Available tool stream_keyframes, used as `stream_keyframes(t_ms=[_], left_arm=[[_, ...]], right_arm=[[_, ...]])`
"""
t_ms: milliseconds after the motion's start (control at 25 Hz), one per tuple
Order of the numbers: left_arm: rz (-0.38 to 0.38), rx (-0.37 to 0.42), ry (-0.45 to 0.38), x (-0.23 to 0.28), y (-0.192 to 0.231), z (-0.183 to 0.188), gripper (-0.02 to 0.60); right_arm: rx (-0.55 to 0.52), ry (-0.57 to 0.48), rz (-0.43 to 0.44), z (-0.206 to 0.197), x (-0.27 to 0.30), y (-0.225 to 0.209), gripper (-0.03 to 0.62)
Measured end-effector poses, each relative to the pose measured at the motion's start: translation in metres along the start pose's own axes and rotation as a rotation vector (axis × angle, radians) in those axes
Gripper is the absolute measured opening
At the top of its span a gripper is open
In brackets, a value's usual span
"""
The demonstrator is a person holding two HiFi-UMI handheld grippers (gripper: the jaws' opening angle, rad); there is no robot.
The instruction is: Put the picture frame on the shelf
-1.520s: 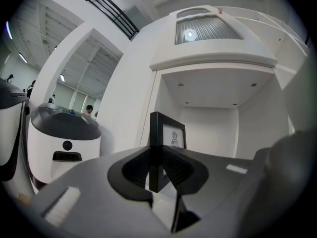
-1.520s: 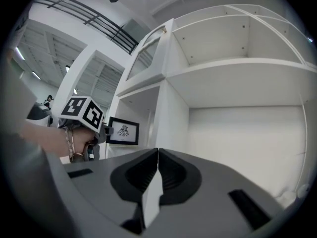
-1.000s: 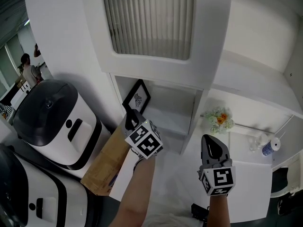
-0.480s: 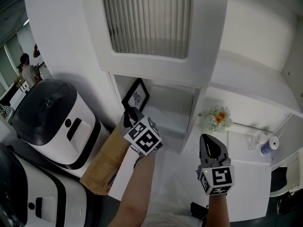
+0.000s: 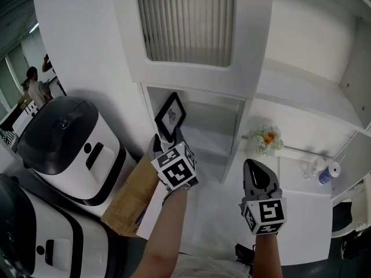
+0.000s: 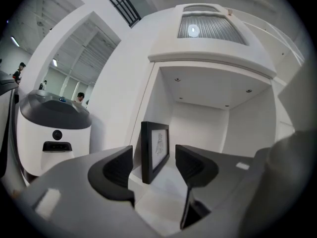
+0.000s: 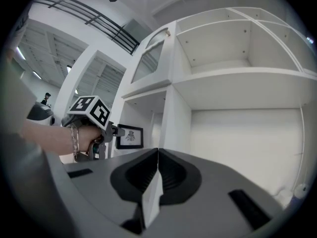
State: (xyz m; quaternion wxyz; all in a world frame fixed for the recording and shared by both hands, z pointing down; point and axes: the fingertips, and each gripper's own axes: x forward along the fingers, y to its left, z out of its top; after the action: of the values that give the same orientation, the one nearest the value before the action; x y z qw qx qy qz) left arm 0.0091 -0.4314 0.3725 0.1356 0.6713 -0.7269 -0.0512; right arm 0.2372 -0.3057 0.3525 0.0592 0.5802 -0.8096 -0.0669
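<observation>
Left hand-held gripper (image 6: 154, 163): jaws wide, they have just been opening, nothing pinched. Black picture frame (image 6: 154, 150) shows in the gap along the jaws but clear of both pads. It stands upright on the shelf (image 5: 210, 145), in the lower cubby under the slatted panel, near the left wall. Right hand-held gripper (image 7: 157, 155): jaws closed together, empty, out in front of the shelving, well apart from the frame. Flower bunch (image 5: 265, 143) sits in the next bay right.
</observation>
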Motion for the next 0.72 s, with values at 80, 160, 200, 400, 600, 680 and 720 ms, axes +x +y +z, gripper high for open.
stream_keyframes(t_ms=[80,160,200,400,600,680,720], left_arm=[[-0.034,0.026,0.01,-0.007,-0.001,0.002,0.255],[-0.062,0.049,0.009,-0.015,0.0,0.006,0.255],[-0.074,0.06,0.006,-0.019,0.0,0.008,0.255],[-0.142,0.104,0.004,-0.031,0.006,0.02,0.255],[-0.214,0.162,-0.011,-0.043,0.013,0.036,0.255],[-0.256,0.193,-0.022,-0.047,0.013,0.042,0.253],[-0.279,0.213,-0.03,-0.049,0.012,0.045,0.253]], right_arm=[[-0.006,-0.006,-0.003,0.005,-0.004,0.005,0.009],[-0.009,-0.013,-0.006,0.011,-0.006,0.011,0.009],[-0.009,-0.017,-0.01,0.014,-0.007,0.013,0.009],[0.001,-0.031,-0.021,0.03,-0.007,0.028,0.009],[0.005,-0.055,-0.028,0.05,-0.007,0.046,0.009],[0.0,-0.066,-0.032,0.056,-0.007,0.051,0.009],[-0.004,-0.069,-0.035,0.059,-0.007,0.052,0.009]])
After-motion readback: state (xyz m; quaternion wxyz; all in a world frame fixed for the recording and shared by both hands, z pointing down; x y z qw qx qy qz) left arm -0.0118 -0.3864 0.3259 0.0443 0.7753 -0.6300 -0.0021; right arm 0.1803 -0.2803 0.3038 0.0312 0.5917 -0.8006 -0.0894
